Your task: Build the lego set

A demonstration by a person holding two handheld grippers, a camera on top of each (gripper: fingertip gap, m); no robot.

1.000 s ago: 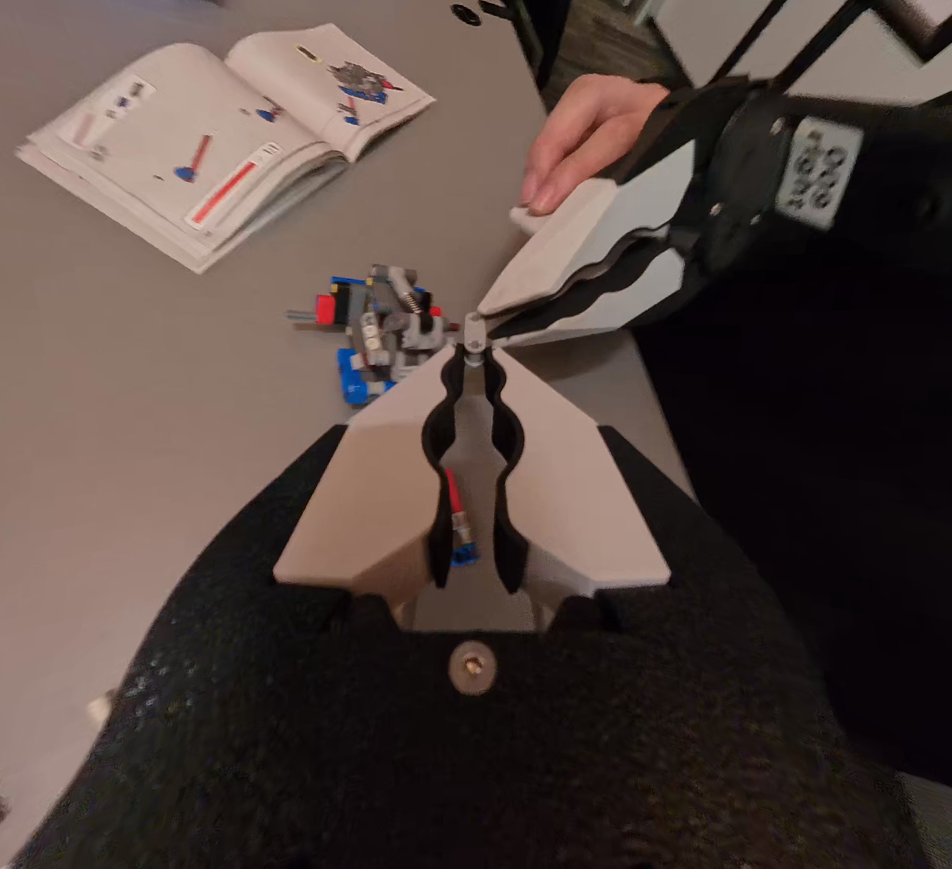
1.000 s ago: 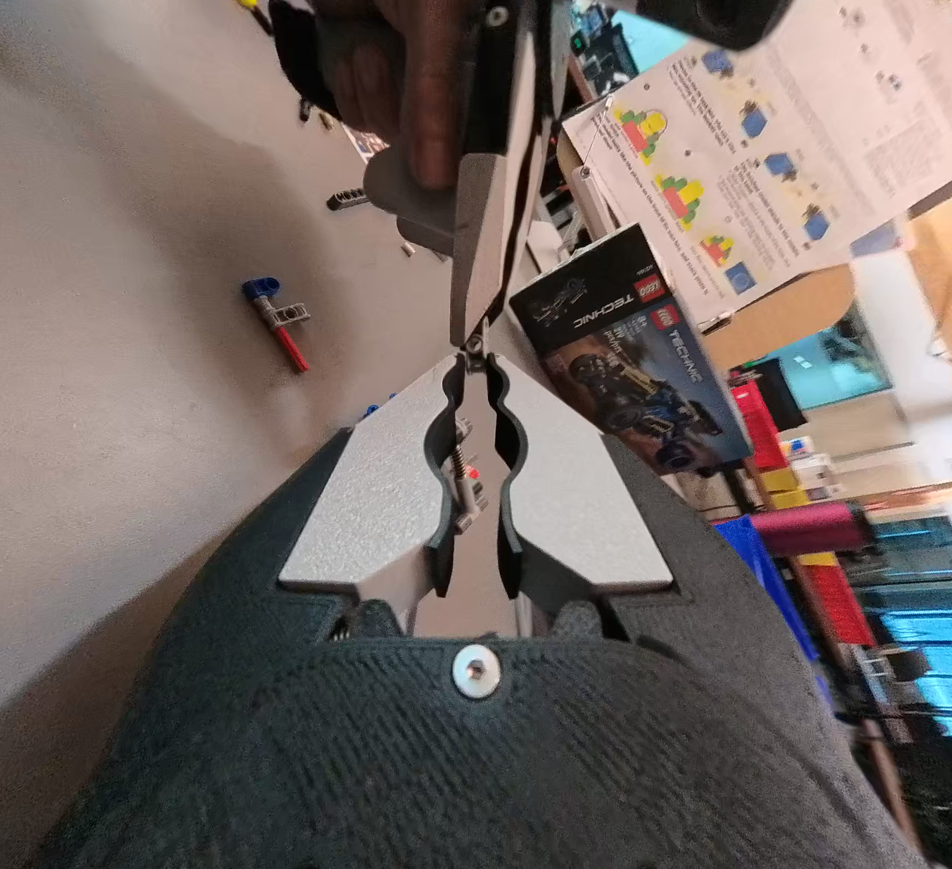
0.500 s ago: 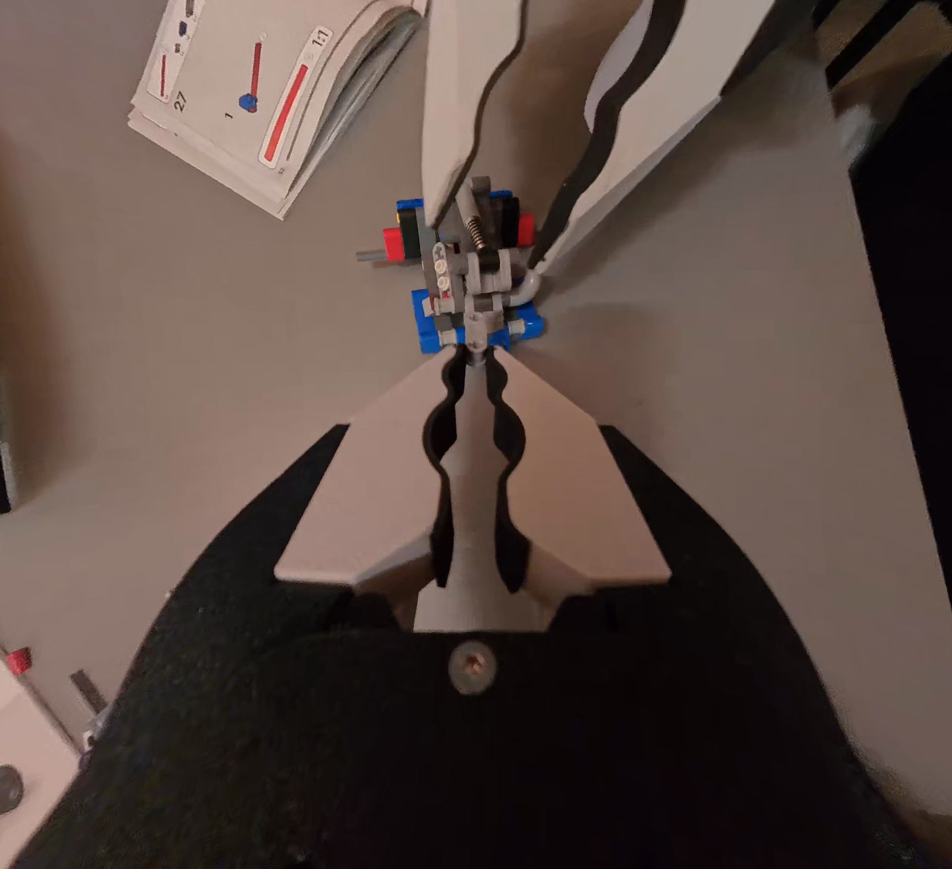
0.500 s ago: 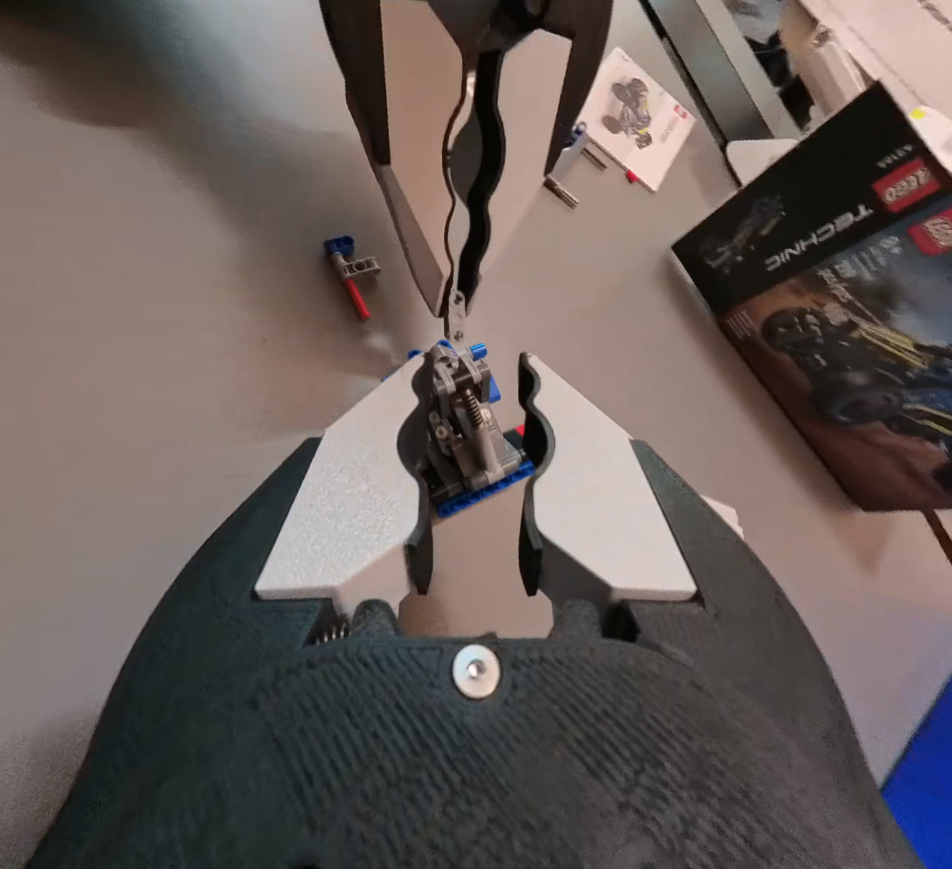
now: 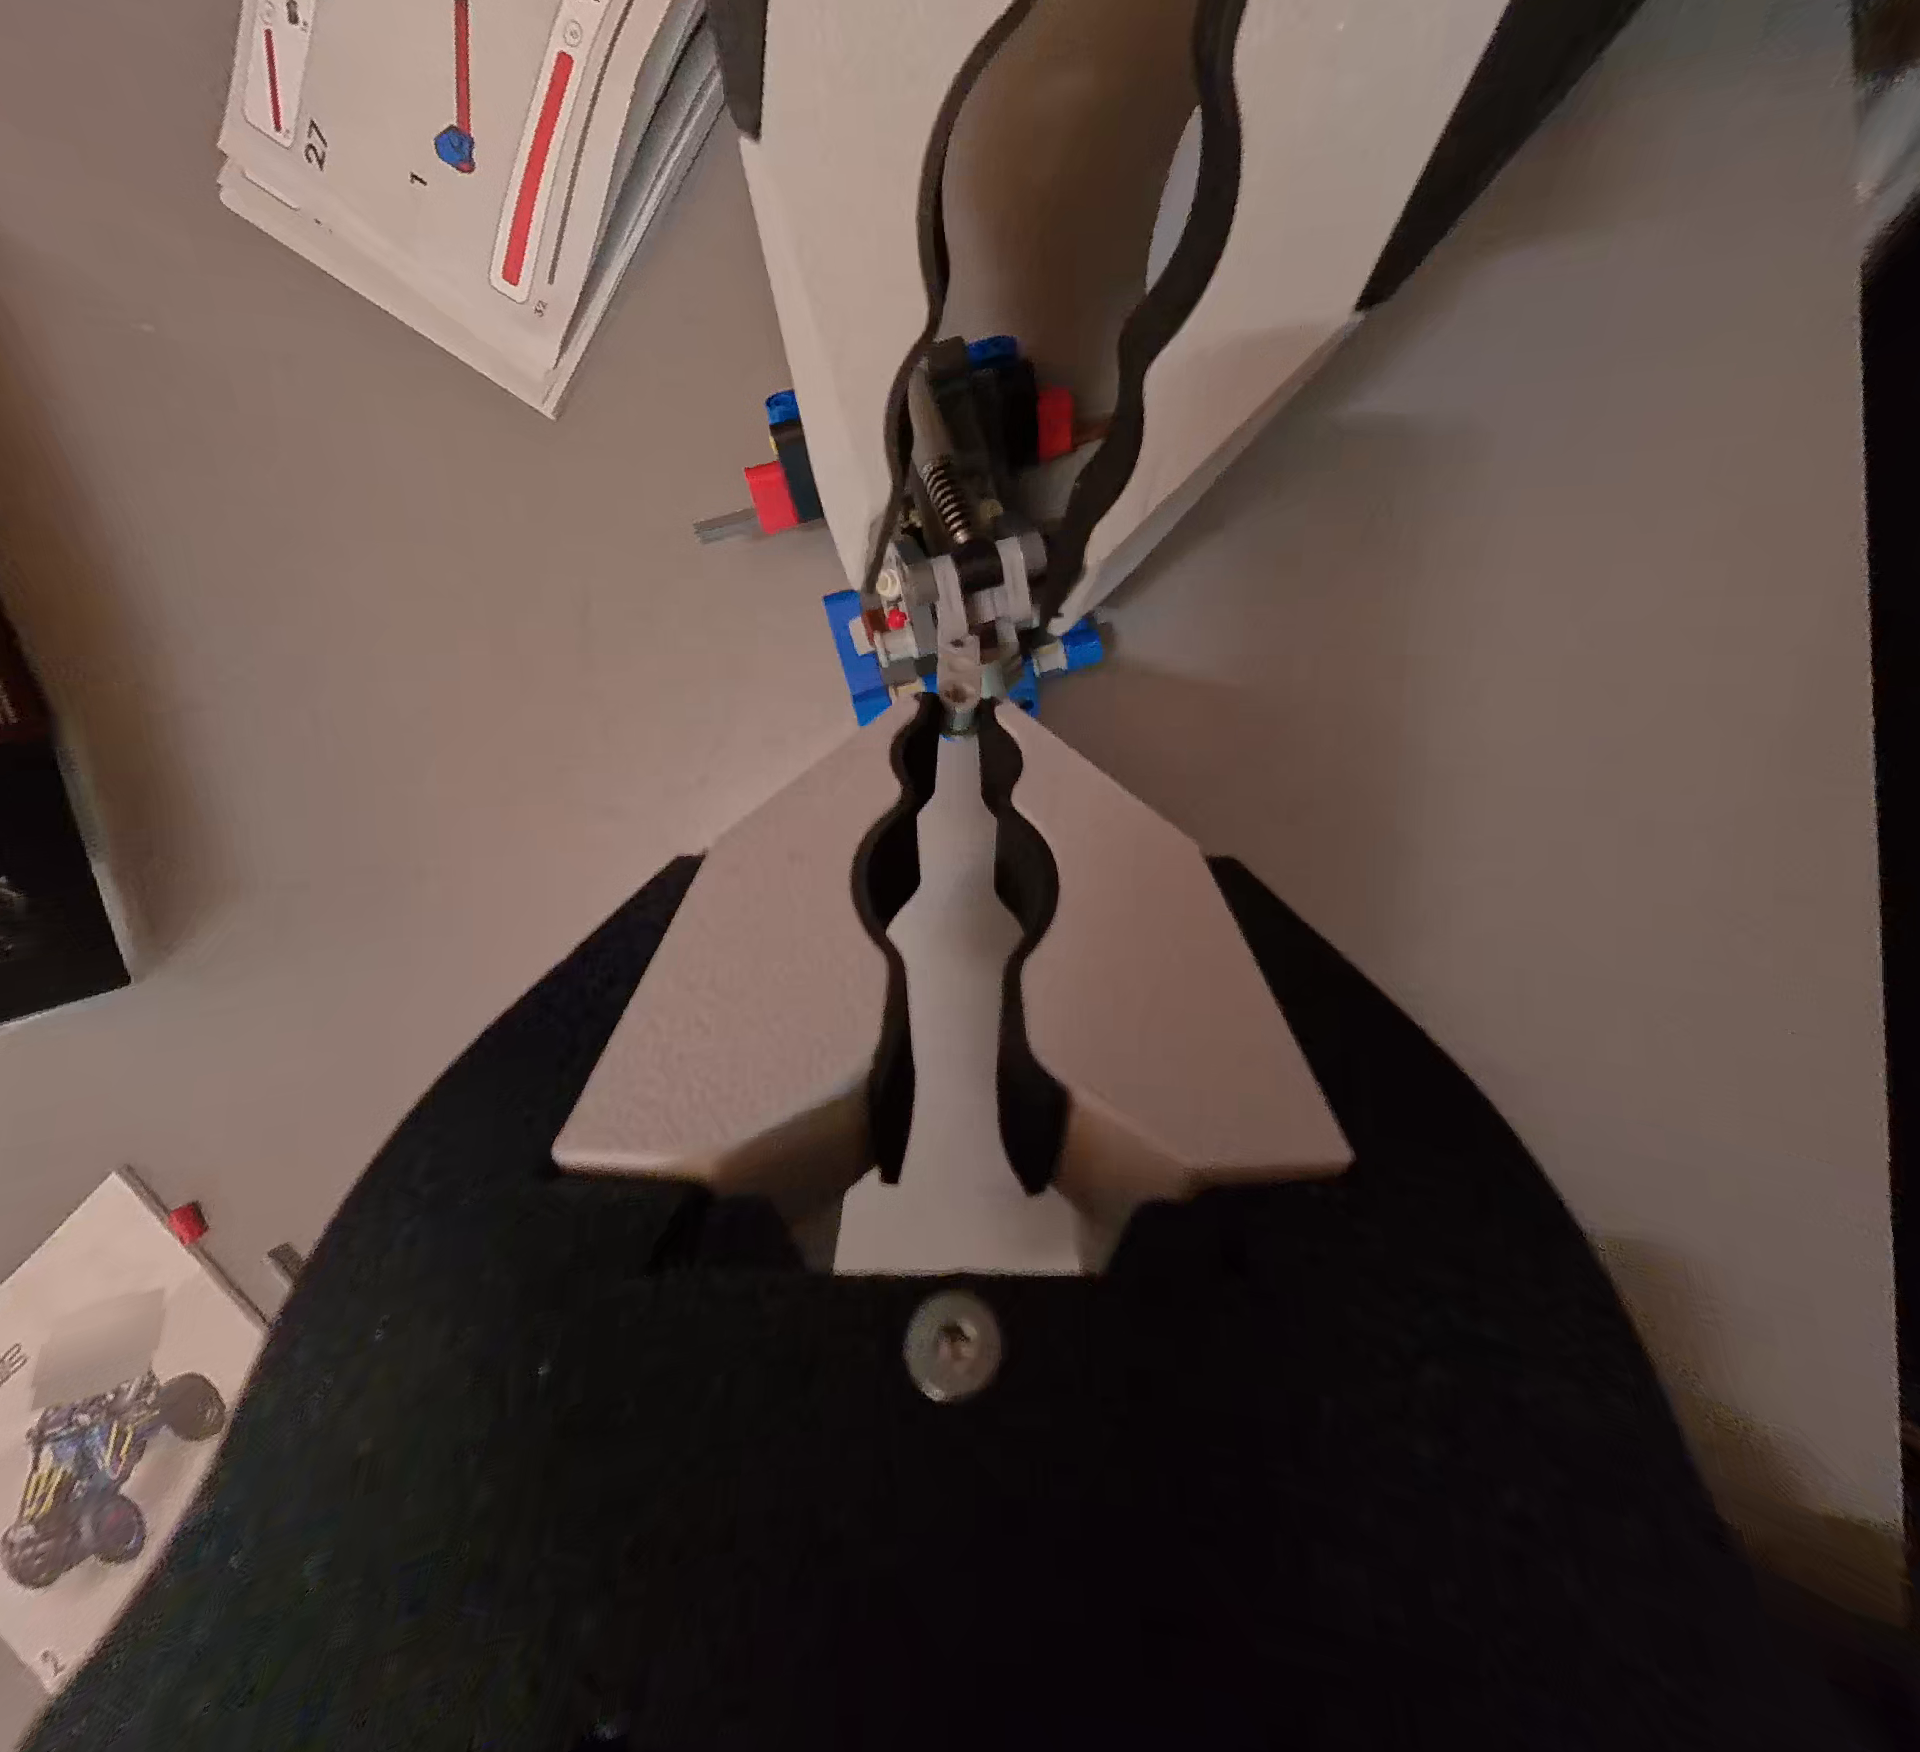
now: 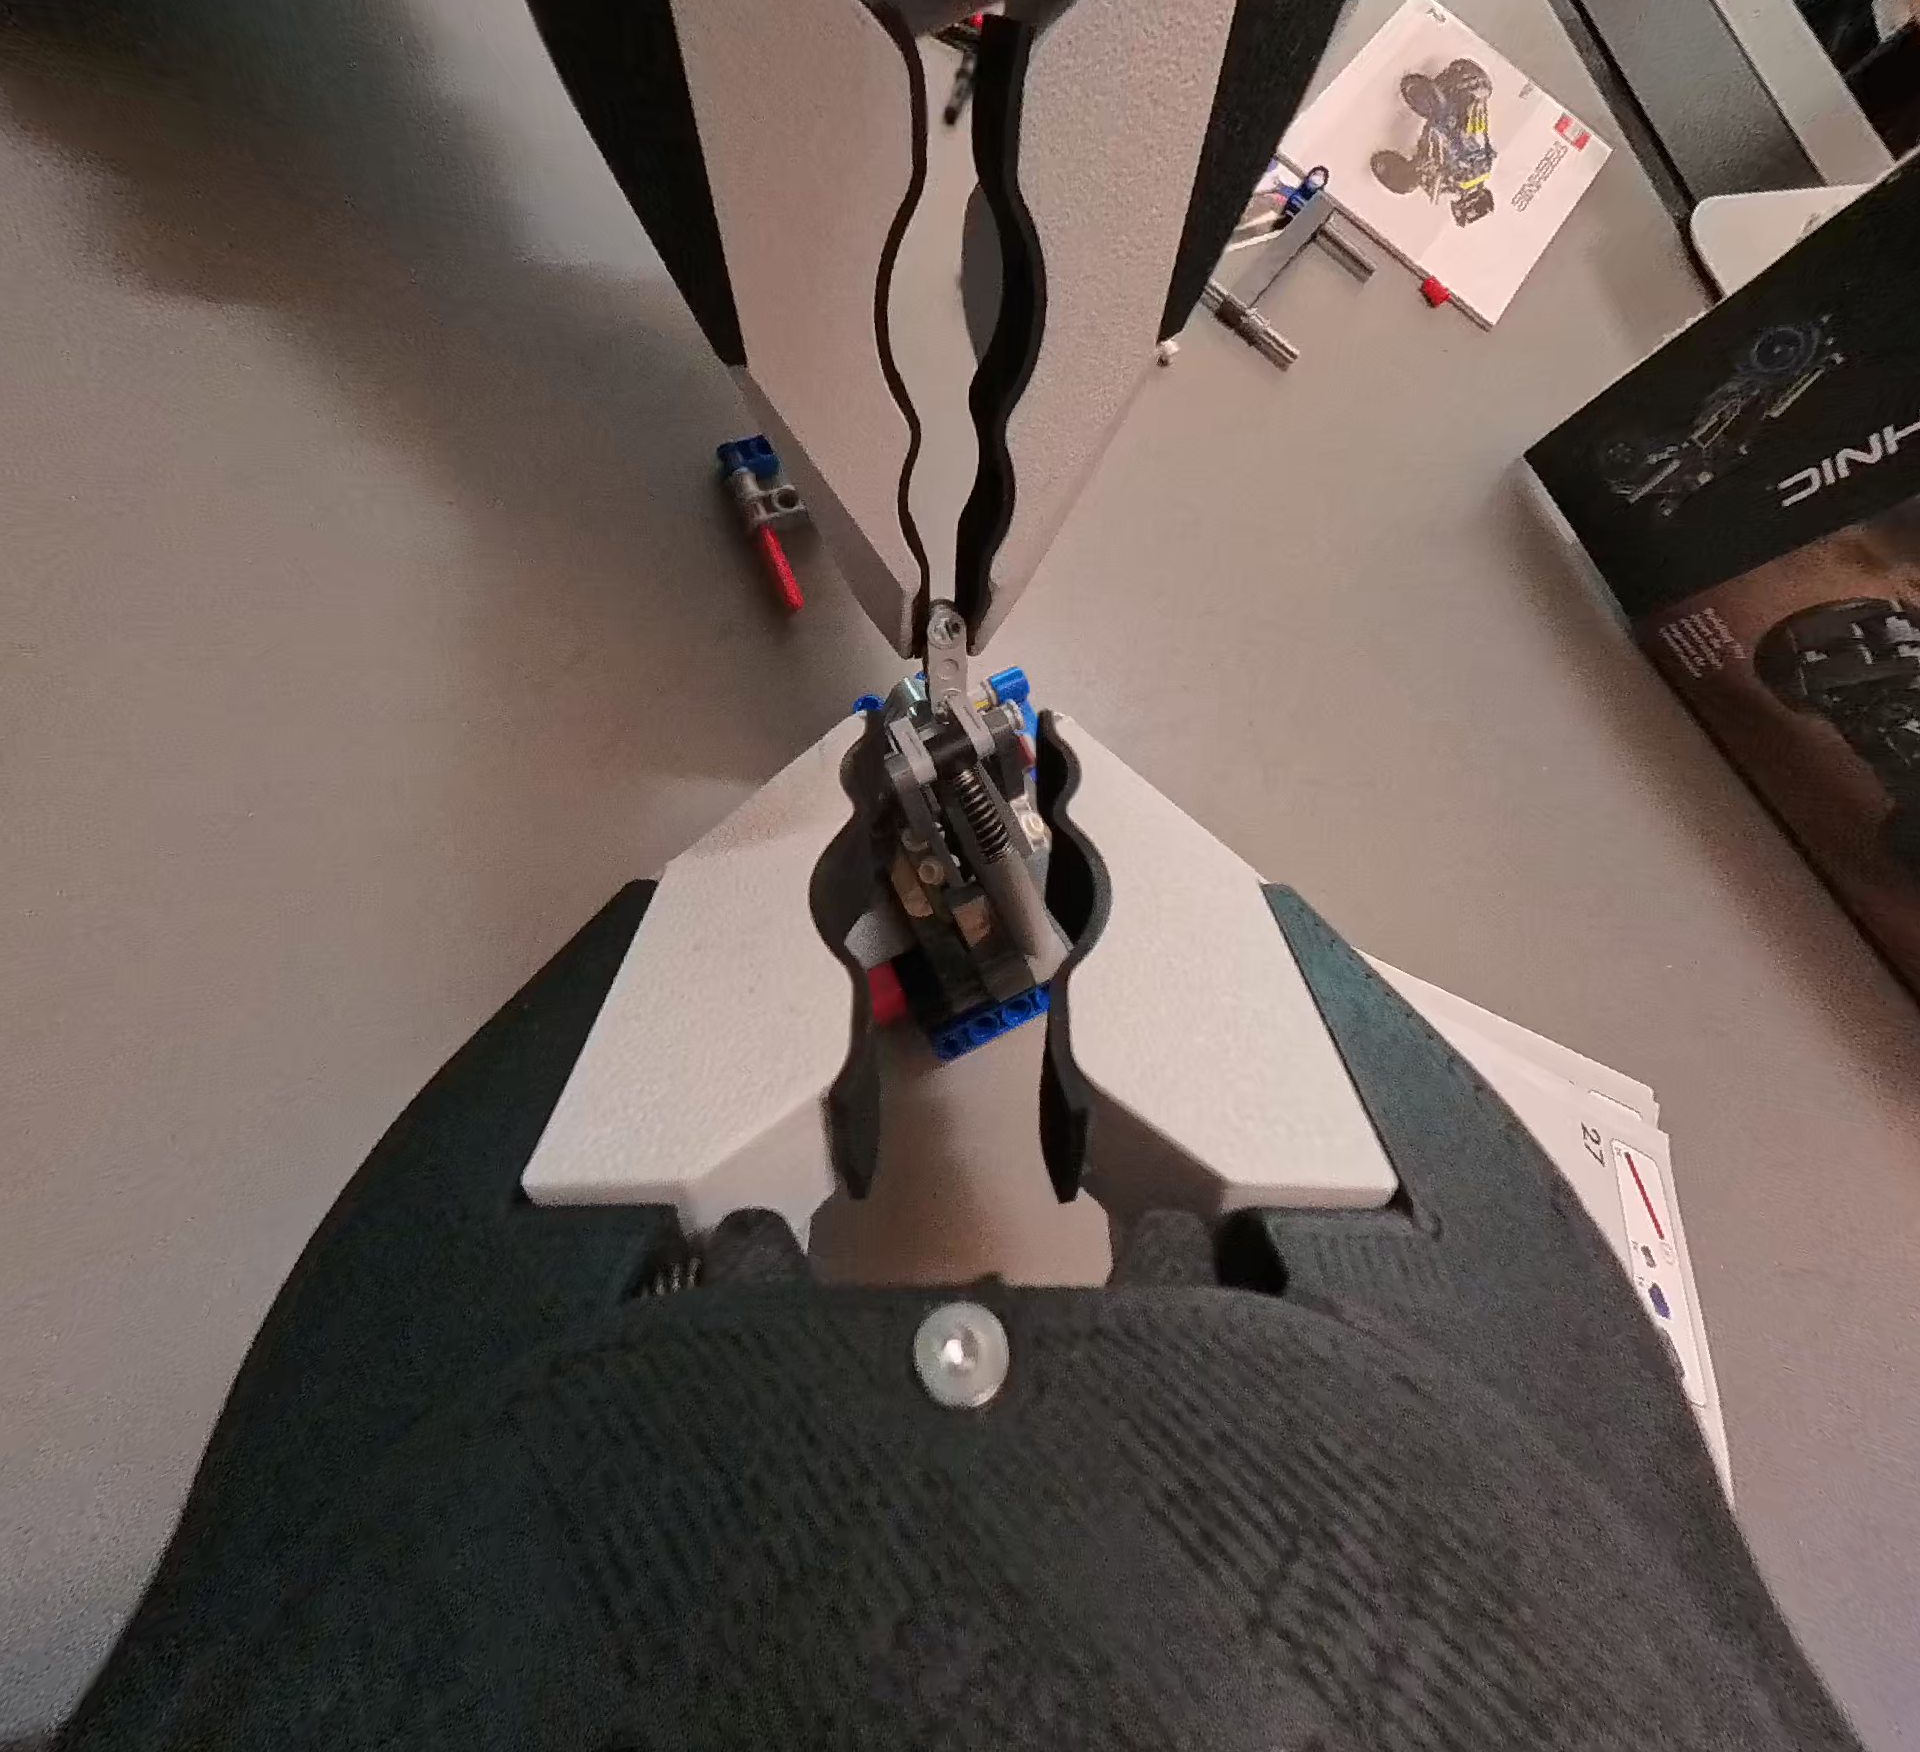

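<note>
Two grippers meet at a small brick model (image 6: 961, 855) on the grey surface (image 6: 312, 663).
Right gripper (image 6: 956, 746) clamped on the model, steadying it; left gripper (image 5: 958, 715) pinched on a grey link (image 6: 945, 637) at its top.

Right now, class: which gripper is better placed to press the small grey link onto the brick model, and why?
Left. The left gripper pinches the grey link at the brick model's top; the right gripper straddles the model.

My left gripper (image 5: 957, 723) has pale grey fingers with wavy black pads, pinching a light grey link piece (image 6: 944, 638) on the grey, black, blue and red brick assembly (image 6: 961, 855) upon a grey table (image 6: 312, 663).
</note>
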